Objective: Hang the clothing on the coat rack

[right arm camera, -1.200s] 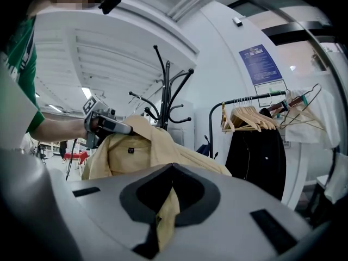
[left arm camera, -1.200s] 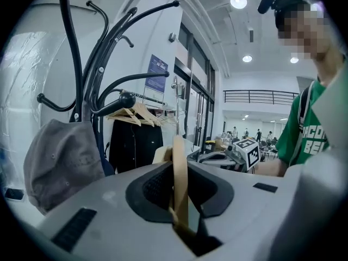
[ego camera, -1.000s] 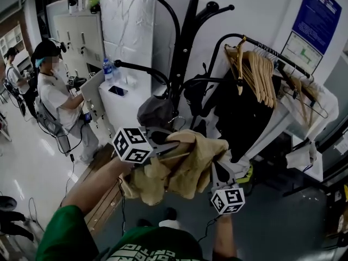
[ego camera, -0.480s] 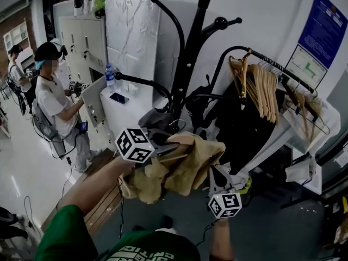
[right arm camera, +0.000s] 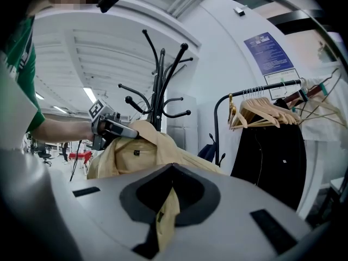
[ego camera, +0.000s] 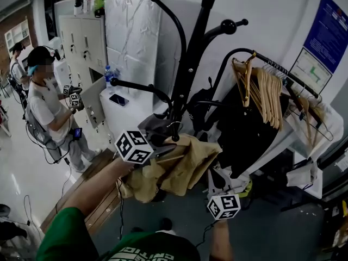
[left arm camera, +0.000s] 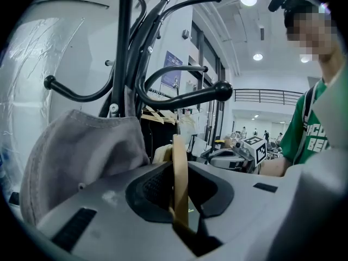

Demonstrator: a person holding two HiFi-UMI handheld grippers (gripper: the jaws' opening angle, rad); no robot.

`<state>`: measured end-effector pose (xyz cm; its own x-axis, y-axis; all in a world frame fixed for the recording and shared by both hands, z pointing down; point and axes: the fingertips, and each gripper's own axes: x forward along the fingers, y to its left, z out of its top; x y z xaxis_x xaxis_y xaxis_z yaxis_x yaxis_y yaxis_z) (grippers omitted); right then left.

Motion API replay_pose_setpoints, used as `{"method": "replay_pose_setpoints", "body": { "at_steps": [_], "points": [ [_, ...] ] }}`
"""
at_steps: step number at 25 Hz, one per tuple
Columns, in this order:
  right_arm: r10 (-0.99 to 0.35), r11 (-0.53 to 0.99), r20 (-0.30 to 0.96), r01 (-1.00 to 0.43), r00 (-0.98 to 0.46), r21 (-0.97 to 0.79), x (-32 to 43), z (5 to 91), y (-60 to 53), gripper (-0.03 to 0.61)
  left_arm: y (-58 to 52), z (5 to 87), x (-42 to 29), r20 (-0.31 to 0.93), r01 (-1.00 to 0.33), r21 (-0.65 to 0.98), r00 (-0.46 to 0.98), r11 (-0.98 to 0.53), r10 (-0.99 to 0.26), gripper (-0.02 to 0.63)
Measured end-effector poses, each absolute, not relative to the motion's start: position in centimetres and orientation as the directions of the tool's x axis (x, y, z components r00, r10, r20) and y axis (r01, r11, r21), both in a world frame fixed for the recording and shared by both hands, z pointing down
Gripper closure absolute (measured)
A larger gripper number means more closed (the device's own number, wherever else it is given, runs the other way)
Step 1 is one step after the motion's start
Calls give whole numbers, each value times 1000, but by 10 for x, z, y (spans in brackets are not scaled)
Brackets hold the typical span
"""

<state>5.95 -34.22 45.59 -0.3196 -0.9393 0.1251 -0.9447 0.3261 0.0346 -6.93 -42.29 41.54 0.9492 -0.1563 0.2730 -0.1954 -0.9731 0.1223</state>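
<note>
A tan shirt (ego camera: 182, 165) hangs on a wooden hanger (left arm camera: 179, 173) right in front of the black coat rack (ego camera: 191, 58). My left gripper (ego camera: 167, 149) is shut on the hanger's wood, close under a curved rack arm (left arm camera: 187, 98) and beside a grey cap (left arm camera: 81, 145) that hangs on the rack. My right gripper (ego camera: 216, 174) is lower and to the right, shut on a fold of the shirt's cloth (right arm camera: 167, 213). In the right gripper view the shirt (right arm camera: 144, 151) spreads from the left gripper (right arm camera: 113, 128) toward me, with the rack (right arm camera: 160, 80) behind it.
A garment rail (ego camera: 272, 64) with several wooden hangers and a black garment (ego camera: 247, 118) stands to the right of the rack. A white wrapped cabinet (ego camera: 133, 42) and a low white unit are behind it. A person (ego camera: 46, 102) stands at the left by the lockers.
Both grippers and the shirt have edged a little closer to the coat rack, under the grey cap. The person at the left has shifted and raised their hands.
</note>
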Motion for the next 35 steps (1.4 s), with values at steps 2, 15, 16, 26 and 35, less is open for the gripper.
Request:
{"method": "replay_pose_setpoints", "body": {
  "at_steps": [2,15,16,26,35],
  "points": [
    [-938,328,130,-944,-321,35,59,457,-345,571,-426,420,-70,275,-198,131,949,-972,-156,561],
    [-931,333,164,-943,-325,20,62,470,-352,571,-432,440,-71,266,-196,166,953,-966,-148,561],
    [-931,334,163,-942,-327,15,62,470,-352,571,-433,440,-71,264,-194,163,953,-967,-147,561],
    [-928,340,159,-940,-336,1,60,469,-349,571,-434,438,-72,259,-207,107,950,-972,-174,561],
    [-925,349,161,-937,-343,8,58,469,-344,571,-440,435,-79,248,-272,-27,930,-962,-269,532]
  ]
}}
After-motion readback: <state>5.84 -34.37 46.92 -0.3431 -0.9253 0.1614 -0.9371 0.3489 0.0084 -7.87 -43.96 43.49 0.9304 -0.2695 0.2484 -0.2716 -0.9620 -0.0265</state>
